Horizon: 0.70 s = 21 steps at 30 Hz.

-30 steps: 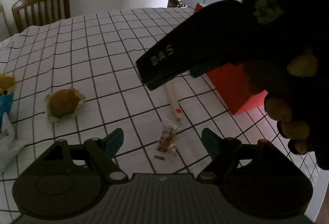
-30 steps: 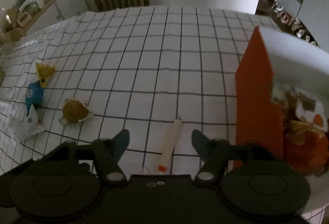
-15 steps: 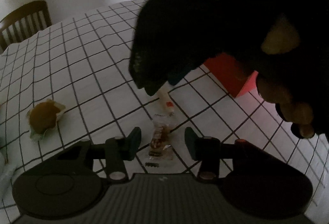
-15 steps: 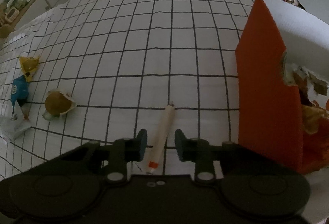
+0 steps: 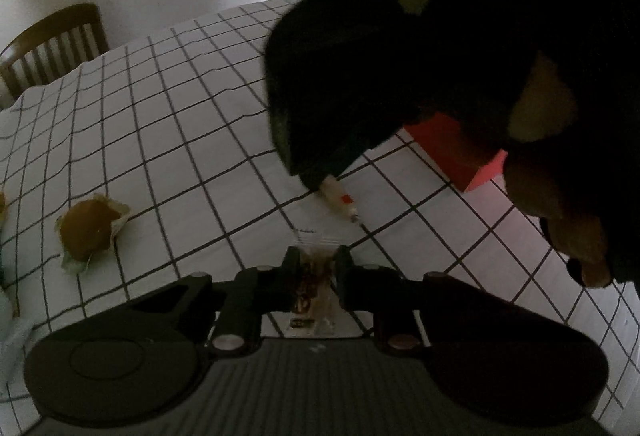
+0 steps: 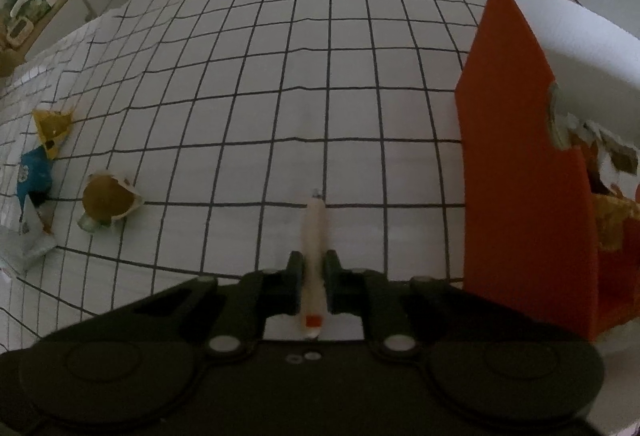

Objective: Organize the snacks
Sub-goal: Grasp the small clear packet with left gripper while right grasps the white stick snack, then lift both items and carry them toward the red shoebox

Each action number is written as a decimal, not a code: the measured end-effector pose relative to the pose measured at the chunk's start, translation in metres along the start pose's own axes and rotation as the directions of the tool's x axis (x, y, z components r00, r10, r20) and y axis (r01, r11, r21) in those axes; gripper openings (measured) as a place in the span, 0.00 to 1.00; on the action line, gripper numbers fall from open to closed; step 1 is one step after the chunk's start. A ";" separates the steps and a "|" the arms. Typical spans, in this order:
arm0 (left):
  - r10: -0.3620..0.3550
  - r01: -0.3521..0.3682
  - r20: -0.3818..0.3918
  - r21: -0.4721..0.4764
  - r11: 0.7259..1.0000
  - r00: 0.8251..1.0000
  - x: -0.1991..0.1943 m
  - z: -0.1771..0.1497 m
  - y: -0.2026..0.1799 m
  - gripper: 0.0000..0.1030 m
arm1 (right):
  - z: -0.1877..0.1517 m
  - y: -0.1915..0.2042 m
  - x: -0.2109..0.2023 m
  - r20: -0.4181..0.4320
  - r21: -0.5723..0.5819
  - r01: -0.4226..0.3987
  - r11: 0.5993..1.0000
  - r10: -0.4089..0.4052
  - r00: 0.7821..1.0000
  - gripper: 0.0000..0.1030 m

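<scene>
In the left wrist view, the left gripper (image 5: pixel 315 266) has just been closing and its fingers now press on both sides of a small clear snack packet (image 5: pixel 314 290) that lies on the checked tablecloth (image 5: pixel 168 139). To do this step well, I think the lift should go straight up and slowly, because the thin wrapper may slip out. The picture is dark, so I cannot say how firm the hold is. A wrapped bun (image 5: pixel 90 232) waits further left. In the right wrist view, the right gripper (image 6: pixel 313 268) has also just been closing, and its fingers are clamped on a white stick snack (image 6: pixel 314 236) with an orange end. The stick still lies on the cloth, and the orange box (image 6: pixel 516 171) stands near on the right, probably the place for both snacks.
</scene>
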State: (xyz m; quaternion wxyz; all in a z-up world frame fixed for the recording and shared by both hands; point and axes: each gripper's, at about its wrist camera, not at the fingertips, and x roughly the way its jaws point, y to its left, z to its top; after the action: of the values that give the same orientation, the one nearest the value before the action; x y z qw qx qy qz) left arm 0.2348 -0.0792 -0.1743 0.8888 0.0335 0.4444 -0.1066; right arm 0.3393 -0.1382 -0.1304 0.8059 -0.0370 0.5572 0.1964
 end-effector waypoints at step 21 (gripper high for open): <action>-0.027 0.021 -0.018 -0.278 0.960 0.999 -0.065 0.000 0.033 0.17 | -0.049 -0.014 -0.100 0.114 -0.017 -0.102 0.995 0.104 0.988 0.08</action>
State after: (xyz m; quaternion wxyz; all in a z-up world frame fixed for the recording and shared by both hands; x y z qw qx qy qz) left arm 0.2039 -0.0370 -0.1239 0.8784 -0.0960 0.4652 -0.0535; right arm 0.2713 -0.1925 -0.0598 0.8253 -0.0012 0.5100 0.2426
